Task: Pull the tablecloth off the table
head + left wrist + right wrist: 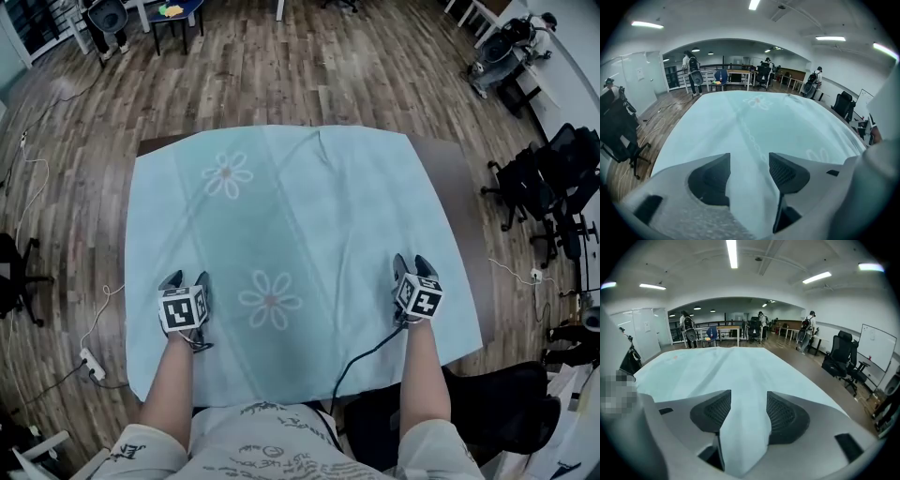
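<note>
A pale blue tablecloth (281, 234) with white flower prints covers most of a brown table (461, 197). It lies a little askew, so bare wood shows along the right side and at the far left corner. My left gripper (186, 278) rests on the cloth near the front left, its jaws open, and a raised fold of the cloth (749, 187) stands between them. Near the front right, my right gripper (412, 262) is also open, with a pinched ridge of cloth (743, 437) standing in the gap between its pads.
Black office chairs (553, 178) stand to the right, and another (506, 403) sits close at the front right. A power strip (91, 364) and cables lie on the wooden floor to the left. Several people stand by desks (738, 75) at the far end.
</note>
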### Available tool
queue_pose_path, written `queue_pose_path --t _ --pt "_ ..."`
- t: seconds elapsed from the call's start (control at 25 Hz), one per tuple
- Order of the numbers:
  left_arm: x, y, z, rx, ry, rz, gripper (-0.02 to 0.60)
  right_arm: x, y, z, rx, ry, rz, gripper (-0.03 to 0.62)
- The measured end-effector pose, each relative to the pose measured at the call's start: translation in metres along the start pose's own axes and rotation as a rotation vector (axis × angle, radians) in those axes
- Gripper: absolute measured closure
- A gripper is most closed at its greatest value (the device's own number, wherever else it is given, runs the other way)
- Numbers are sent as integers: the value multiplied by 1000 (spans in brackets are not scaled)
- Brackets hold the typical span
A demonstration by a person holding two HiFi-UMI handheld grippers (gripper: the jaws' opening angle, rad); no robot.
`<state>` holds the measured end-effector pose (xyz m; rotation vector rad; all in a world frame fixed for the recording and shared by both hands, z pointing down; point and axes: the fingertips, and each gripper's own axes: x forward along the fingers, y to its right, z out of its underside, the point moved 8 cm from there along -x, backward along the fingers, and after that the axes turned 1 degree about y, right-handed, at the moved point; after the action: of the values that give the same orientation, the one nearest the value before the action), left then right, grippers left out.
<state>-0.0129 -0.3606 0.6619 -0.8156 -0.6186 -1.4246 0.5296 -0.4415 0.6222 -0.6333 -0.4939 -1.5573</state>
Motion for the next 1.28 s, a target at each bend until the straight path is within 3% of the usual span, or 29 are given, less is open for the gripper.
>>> queue_pose_path --t 0.32,0.52,0.68,0.76,0.8,0.88,0.92,0.96,1.08,1.28 --pt "26 -13 10 -38 -55 -32 284 40 20 36 66 -159 30 358" --pt "28 -10 11 -35 5 -44 282 51 30 40 125 -216 -15 356" --pt "29 -11 14 -32 27 -52 284 54 25 37 111 -267 -22 357" --pt "29 -6 13 -5 15 -38 321 54 16 34 58 -289 -46 442" --pt "29 -2 11 15 2 -28 383 55 10 32 24 -304 -58 484" --pt "31 1 6 41 -24 -18 443 57 -3 27 -43 -331 -54 571" --pt "31 0 5 48 -31 -19 521 58 -6 25 -68 -340 -41 576" --pt "32 0 5 55 -35 -19 556 58 -8 25 -76 -343 -31 577" --pt "32 2 5 79 -36 -15 568 58 -4 27 -30 -328 -32 577" --pt "31 1 7 50 -33 11 571 57 -3 31 5 -300 -12 577"
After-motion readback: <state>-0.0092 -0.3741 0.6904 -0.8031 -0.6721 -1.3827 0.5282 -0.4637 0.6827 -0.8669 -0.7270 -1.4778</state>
